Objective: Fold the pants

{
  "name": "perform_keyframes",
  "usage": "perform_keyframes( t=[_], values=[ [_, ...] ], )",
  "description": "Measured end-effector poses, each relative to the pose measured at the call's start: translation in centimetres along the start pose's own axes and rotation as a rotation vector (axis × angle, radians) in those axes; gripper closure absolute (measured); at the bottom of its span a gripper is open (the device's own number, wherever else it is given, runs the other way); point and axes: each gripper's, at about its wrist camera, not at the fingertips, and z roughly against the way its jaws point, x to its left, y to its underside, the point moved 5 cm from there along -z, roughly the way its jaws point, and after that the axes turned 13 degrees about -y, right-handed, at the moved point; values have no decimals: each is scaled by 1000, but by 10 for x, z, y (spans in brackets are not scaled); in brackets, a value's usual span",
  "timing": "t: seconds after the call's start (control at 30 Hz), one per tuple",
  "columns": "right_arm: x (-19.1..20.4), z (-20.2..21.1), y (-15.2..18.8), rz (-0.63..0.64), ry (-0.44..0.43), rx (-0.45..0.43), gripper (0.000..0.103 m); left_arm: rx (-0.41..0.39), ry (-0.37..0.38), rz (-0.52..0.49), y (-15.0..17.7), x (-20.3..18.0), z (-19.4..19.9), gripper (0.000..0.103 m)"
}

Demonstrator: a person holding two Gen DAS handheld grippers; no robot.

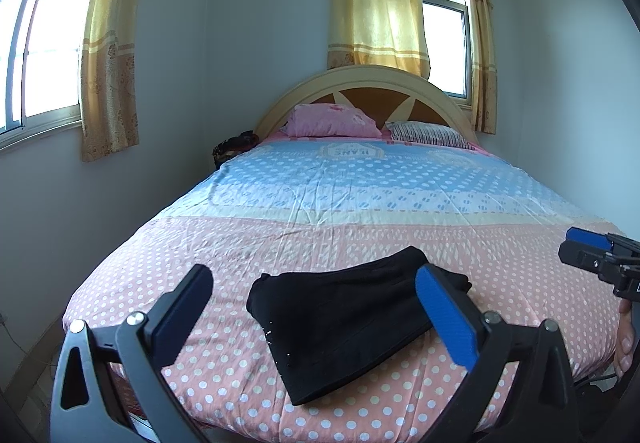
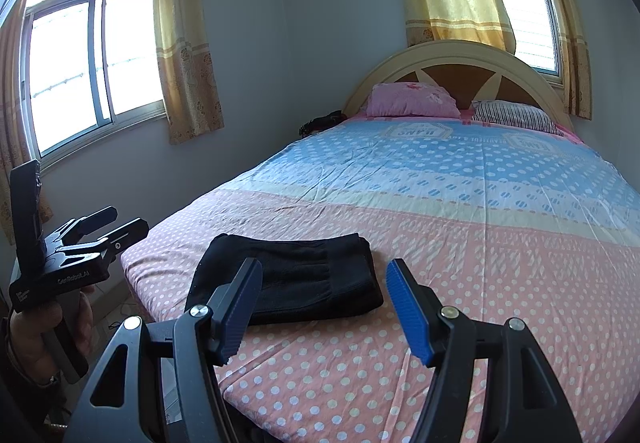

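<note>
The bed [image 1: 360, 203] fills most of the room, with a dotted sheet [image 2: 480, 243] that is blue toward the headboard [image 1: 368, 83] and pink toward the foot. Yellow curtains [image 1: 376, 11] hang at the windows [image 2: 80, 67] behind and on the side wall. Two pillows lie at the head – a pink one [image 1: 332, 121] and a striped one [image 1: 428, 133].

The pants [image 1: 344, 319] are black and lie folded into a compact bundle on the pink part of the sheet, near the foot edge.

The left gripper [image 1: 312, 319] is above the foot of the bed, its jaws wide apart and holding nothing – the pants show between them, further away. The right gripper [image 2: 324, 307] is also spread wide and empty, just beside the bundle and not touching it.
</note>
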Motion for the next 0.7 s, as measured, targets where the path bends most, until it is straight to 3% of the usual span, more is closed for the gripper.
perform_keyframes(
  t=[0.23,0.7],
  values=[
    [0,0,0,-1,1,2,37,-19,-45,-9,-3,-1,3,0],
    [3,-2,2,6,-3,14,37,-12,-58,-20,-4,-1,1,0]
  ],
)
